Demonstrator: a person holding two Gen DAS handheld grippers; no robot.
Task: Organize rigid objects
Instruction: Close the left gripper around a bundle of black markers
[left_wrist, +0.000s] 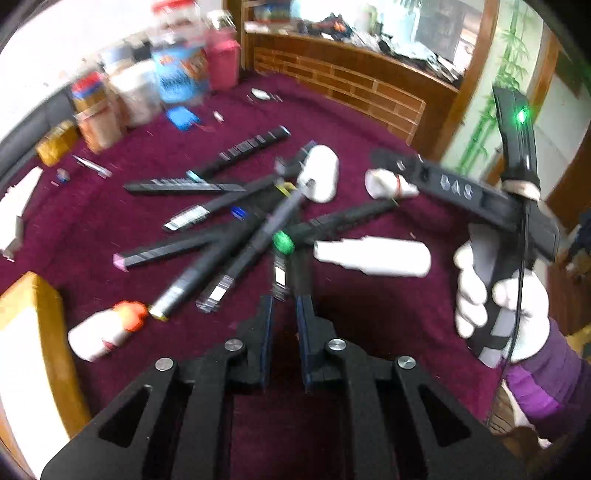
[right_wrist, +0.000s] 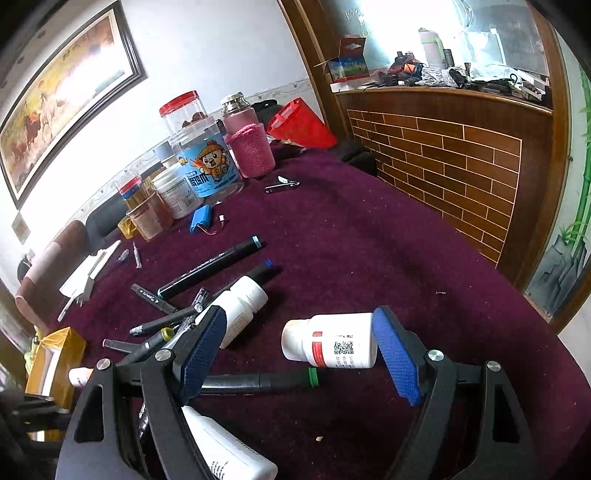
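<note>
Maroon felt tabletop strewn with black marker pens and white plastic bottles. Right gripper spread, straddling a white pill bottle with red-banded label lying crosswise between its blue pads, nearer than the left. Left gripper pressed nearly together just short of a green-capped black marker, nothing clearly pinched

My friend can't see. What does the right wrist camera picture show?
Two blue-padded fingers stand open around a white pill bottle lying on its side on a dark red tablecloth. Black markers and another white bottle lie scattered to the left, with jars behind.
</note>
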